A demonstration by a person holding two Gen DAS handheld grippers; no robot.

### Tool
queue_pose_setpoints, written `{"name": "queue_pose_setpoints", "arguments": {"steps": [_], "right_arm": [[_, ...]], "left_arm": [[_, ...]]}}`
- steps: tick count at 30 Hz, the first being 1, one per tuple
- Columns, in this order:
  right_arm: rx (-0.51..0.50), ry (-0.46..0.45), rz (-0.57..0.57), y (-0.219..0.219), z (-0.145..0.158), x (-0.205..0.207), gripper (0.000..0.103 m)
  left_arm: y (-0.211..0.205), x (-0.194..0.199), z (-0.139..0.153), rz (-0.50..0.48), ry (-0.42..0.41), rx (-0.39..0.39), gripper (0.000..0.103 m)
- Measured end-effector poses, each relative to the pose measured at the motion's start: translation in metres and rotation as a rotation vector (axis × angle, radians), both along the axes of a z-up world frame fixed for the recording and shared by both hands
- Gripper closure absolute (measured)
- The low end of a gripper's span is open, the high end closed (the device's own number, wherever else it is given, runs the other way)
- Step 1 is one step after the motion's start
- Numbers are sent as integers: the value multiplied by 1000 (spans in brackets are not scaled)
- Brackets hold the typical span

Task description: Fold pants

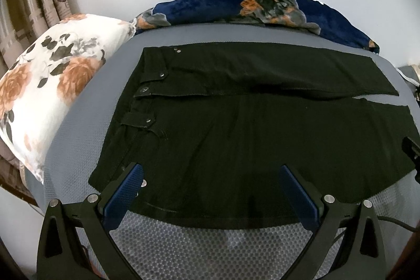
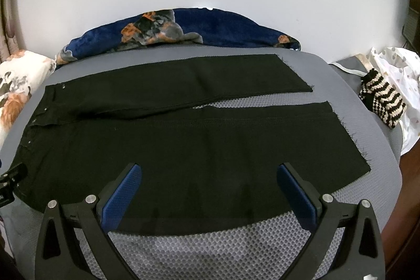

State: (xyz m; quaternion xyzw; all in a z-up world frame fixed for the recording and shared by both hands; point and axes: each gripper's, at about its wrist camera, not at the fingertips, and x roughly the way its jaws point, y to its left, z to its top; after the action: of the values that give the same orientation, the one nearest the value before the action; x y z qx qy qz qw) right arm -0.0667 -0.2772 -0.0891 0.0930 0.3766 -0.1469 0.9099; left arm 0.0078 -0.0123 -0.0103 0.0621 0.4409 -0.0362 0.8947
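Observation:
Black pants (image 1: pixel 236 127) lie flat and unfolded on a grey mesh mat (image 1: pixel 210 248), waistband to the left, both legs running right. My left gripper (image 1: pixel 210 172) is open, hovering over the near edge of the pants by the waist end. My right gripper (image 2: pixel 210 172) is open, over the near leg (image 2: pixel 210 148) further toward the hems (image 2: pixel 349 138). A narrow gap of mat (image 2: pixel 262 99) shows between the two legs. Each gripper's edge shows in the other's view, the right gripper (image 1: pixel 410 148) and the left gripper (image 2: pixel 11 180).
A white floral pillow (image 1: pixel 52 85) lies at the left. A dark blue floral blanket (image 1: pixel 236 7) is bunched along the far edge by the white wall. A striped knitted item (image 2: pixel 380 101) and a white dotted cloth (image 2: pixel 399 70) lie at the right.

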Motion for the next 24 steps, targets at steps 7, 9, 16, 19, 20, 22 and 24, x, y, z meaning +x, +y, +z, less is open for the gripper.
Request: {"name": "queue_pose_setpoints", "arguments": {"steps": [7, 9, 16, 19, 20, 22, 24], "right_arm": [[-1, 14, 4, 0, -4, 2, 1], [-4, 14, 5, 1, -4, 2, 1], [-9, 6, 11, 2, -4, 1, 1], [-12, 7, 9, 2, -5, 1, 1], [-11, 8, 7, 3, -5, 2, 1], [-10, 10, 4, 2, -6, 2, 1], [-7, 13, 2, 2, -7, 2, 1]], "left_arm": [[-1, 2, -1, -7, 5, 4, 1], [-1, 2, -2, -7, 6, 3, 1], [1, 3, -2, -3, 9, 0, 1], [2, 5, -2, -4, 11, 0, 1], [2, 5, -2, -3, 10, -1, 1], [3, 7, -2, -4, 9, -3, 1], [4, 10, -2, -3, 8, -5, 1]]}}
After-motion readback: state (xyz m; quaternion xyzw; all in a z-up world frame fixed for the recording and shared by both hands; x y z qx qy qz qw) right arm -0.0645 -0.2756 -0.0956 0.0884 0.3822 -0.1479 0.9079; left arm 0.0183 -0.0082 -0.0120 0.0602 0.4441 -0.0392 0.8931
